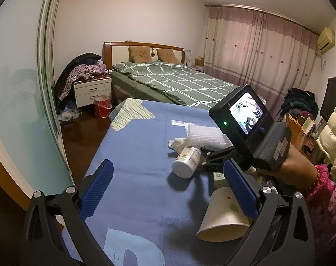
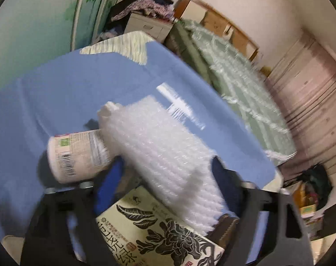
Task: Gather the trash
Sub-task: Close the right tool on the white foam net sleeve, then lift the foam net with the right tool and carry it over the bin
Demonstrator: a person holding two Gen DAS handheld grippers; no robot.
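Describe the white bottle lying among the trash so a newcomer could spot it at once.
Start at the blue cloth in front of the green bed. In the trash pile on it, the white bottle lies on its side against the bubble wrap, the only round plastic container with a barcode label.

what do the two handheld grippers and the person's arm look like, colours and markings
The left gripper has black forked arms with silver bolts and ribbed blue pads. The right gripper is a black unit with a grey handle, a small rear screen, a green light, a blue button and a pale sticker. The hand holding it wears a pink patterned sleeve and a beaded bracelet.
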